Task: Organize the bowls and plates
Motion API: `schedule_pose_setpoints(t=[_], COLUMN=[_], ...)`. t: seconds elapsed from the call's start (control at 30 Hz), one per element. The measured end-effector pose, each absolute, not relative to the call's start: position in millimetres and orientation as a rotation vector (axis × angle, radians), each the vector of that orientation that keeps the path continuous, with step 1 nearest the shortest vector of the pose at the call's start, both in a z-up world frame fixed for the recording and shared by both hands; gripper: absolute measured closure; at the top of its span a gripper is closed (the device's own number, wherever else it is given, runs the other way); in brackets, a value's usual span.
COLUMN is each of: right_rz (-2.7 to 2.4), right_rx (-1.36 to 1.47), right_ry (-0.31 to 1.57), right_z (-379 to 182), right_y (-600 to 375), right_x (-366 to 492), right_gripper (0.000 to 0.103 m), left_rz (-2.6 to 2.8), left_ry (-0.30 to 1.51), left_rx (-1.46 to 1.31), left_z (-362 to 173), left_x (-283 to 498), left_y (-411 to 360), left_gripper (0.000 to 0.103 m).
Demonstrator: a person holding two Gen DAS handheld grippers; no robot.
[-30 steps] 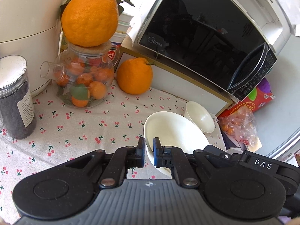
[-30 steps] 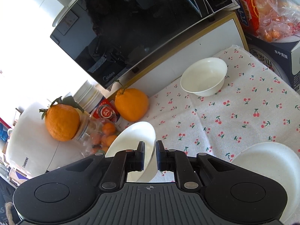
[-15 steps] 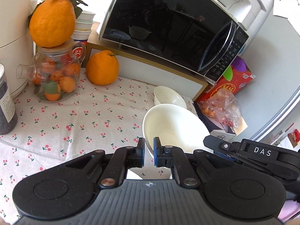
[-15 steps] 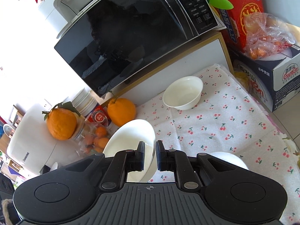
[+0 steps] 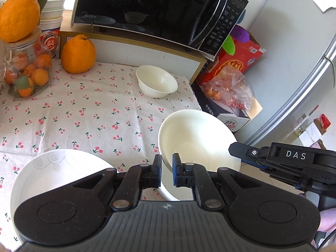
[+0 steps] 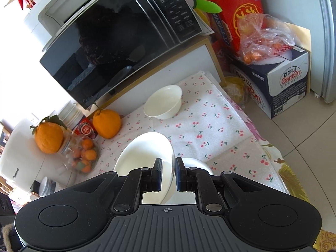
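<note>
The left gripper (image 5: 167, 173) pinches the rim of a white bowl (image 5: 197, 138) at lower centre; the right gripper (image 6: 168, 173) pinches another white bowl's (image 6: 145, 155) rim. A third bowl (image 5: 156, 82) sits upper centre on the cherry-print worktop (image 5: 84, 109).

1. My left wrist view looks steeply down along its fingers, close above the cherry-print cloth (image 5: 88, 113), facing the microwave (image 5: 151, 10).
2. My right wrist view tilts down likewise, from farther right.
3. Both share the small bowl (image 5: 156, 82) (image 6: 163, 105), microwave and cloth.
</note>
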State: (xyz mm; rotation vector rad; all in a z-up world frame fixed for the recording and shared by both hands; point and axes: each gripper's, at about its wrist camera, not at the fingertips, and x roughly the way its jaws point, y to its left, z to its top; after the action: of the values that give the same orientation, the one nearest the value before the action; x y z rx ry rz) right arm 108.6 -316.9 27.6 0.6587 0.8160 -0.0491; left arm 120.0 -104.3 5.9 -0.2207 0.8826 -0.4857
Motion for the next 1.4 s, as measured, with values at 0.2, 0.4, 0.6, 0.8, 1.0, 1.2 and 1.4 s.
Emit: schedule_pose_setpoints(t=[0.2,0.4,0.6,0.8,1.0,1.2,1.4], right_rz=[-0.107,-0.135,-0.151,-0.163,-0.166,-0.161,-0.160], right_rx=[0.662,0.648,0.630,0.611,0.611,0.607,0.606], right_ry=[0.890,0.942,0.964,0.983,0.985,0.986,0.986], right_z=[11.6,0.8,-3.6,-8.4,-9.2,-9.0,-9.0], right_y=[-319.7,-314.2,-309.4,-307.5,-308.5,-310.2,-310.3], right_x=[106.1,108.2,110.2,111.5,111.3,111.2,111.3], right_gripper=[0.090,0.090,0.090,0.090,0.089,0.089,0.089], left_rz=[-0.482,-0.463,-0.452,-0.451,-0.453,-0.457,-0.458], left_ry=[0.899,0.921,0.934,0.939,0.946,0.947,0.950], left_rx=[-0.149,-0.113,-0.098,-0.089,-0.088,-0.085,-0.086], left_z=[-1.5,-9.0,-13.3,-14.7,-16.1,-16.4,-17.0], left_x=[115.2,116.9,117.4,117.5,118.3,118.9,119.1], left_y=[-116.6,-119.9,-120.8,-122.7,-124.2,-125.5,-125.1], left_gripper=[0.094,0.094,0.094,0.094,0.094,0.094,0.094])
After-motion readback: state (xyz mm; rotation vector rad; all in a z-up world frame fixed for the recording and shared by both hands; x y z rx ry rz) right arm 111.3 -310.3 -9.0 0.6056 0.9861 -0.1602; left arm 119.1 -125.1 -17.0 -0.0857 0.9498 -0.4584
